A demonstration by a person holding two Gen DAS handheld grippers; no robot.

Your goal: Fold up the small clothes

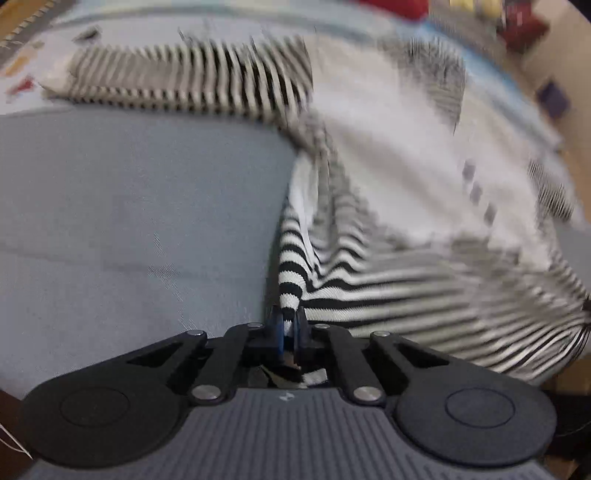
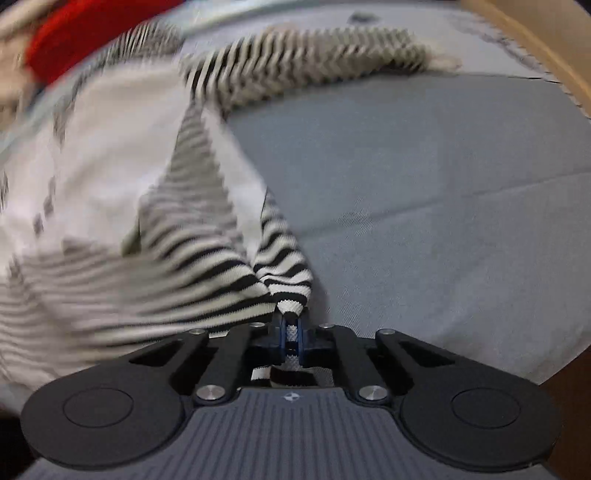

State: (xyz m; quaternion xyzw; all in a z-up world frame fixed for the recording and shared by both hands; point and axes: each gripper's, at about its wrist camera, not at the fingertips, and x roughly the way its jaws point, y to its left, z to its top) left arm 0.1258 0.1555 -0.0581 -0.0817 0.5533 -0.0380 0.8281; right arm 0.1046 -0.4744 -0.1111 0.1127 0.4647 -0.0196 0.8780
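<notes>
**Two tools pinch one striped garment on a blue-grey sheet**

Left wrist view: one left tool (image 1: 290,325) sits at the bottom centre of the frame, its jaws drawn tight on a bunched edge of one striped garment (image 1: 388,192). A scrap of the same black-and-white knit shows behind the pads, inside the tool. The garment fills the right half of the frame: a white panel in the middle, striped bands along its lower edge, and one striped sleeve (image 1: 184,81) stretched across the upper left. Much of the cloth is blurred. It lies on a blue-grey sheet (image 1: 129,221) that covers the left half of the frame. A few blurred red and yellow things at the upper right cannot be made out.

Right wrist view: one right tool (image 2: 291,326) at the bottom centre is clenched on another bunched striped edge of the same garment (image 2: 110,147), with knit visible between and behind the pads. Here the garment occupies the left half of the frame, and one striped sleeve (image 2: 314,51) runs across the top centre. The sheet (image 2: 424,184) fills the right half. One red item (image 2: 81,33) lies blurred at the upper left, and a wooden edge (image 2: 554,59) curves down the upper right.
</notes>
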